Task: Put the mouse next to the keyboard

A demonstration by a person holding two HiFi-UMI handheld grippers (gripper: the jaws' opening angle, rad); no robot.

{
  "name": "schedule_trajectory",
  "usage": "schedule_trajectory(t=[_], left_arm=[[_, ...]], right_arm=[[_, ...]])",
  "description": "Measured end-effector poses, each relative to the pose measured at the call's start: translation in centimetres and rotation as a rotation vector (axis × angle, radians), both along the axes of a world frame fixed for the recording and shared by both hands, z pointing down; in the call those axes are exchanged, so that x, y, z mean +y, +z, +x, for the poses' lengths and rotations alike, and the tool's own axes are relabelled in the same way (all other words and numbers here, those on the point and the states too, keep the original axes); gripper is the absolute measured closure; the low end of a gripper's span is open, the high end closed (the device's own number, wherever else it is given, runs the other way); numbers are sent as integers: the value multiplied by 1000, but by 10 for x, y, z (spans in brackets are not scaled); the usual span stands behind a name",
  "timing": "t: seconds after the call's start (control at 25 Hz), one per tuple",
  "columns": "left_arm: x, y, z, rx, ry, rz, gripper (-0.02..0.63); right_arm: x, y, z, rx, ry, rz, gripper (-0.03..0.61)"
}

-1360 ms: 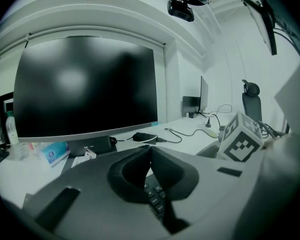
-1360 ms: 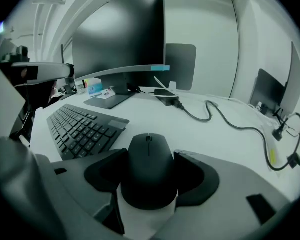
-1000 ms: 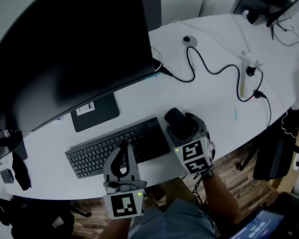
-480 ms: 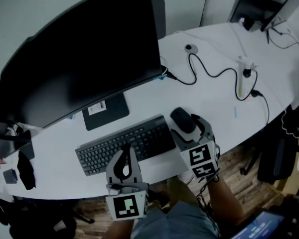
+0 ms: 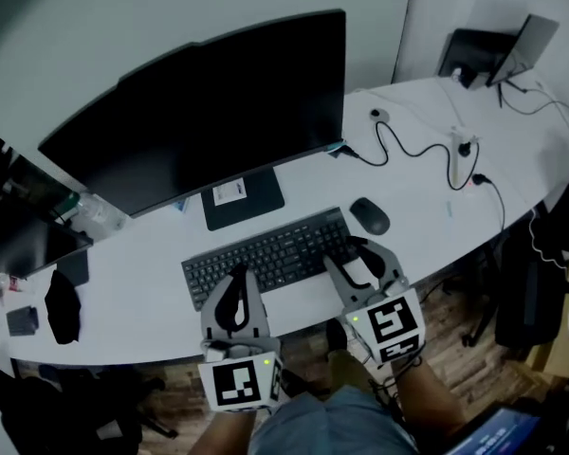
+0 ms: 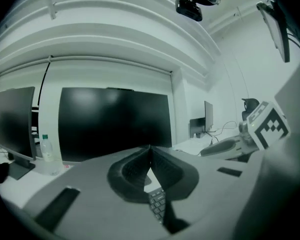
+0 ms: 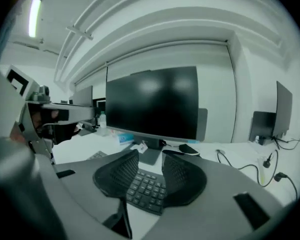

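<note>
Head view shows us a white desk [image 5: 123,282] with a dark monitor [image 5: 209,131] toward the left and a black keyboard [image 5: 266,252] in front of its stand. Our left gripper [image 5: 236,278] hangs at the keyboard's near edge. In the left gripper view its fingertips meet, with nothing between them. To its right, our right gripper [image 5: 360,259] sits by the keyboard's right end, its jaws partway apart and closing on nothing; only keys show through the gap. The mouse [image 5: 370,216] lies on the desk just beside the keyboard's right end, clear of both grippers. Cables [image 5: 427,150] trail further right.
</note>
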State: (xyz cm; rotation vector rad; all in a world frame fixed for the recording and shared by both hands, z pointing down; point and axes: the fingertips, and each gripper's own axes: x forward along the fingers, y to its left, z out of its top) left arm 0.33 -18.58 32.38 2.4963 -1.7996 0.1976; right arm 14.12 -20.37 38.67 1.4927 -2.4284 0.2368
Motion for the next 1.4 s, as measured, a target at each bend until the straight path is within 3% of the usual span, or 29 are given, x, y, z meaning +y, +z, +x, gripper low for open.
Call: schedule_trajectory(t=[0.12, 0.2, 0.52, 0.8, 1.4], left_arm=[[18, -31, -19, 15, -3, 67, 609], [31, -49, -28, 18, -2, 105, 609], [56, -104, -59, 29, -4, 237, 609], [76, -116, -60, 49, 16, 263, 609], [79, -122, -60, 62, 15, 281, 609]], right_arm=[[22, -34, -30, 16, -14, 105, 522], [36, -54, -47, 22, -14, 165, 561], [62, -121, -74, 19, 17, 340, 563], [75, -143, -74, 27, 46, 403, 565], [80, -152, -65, 38, 63, 425, 565]])
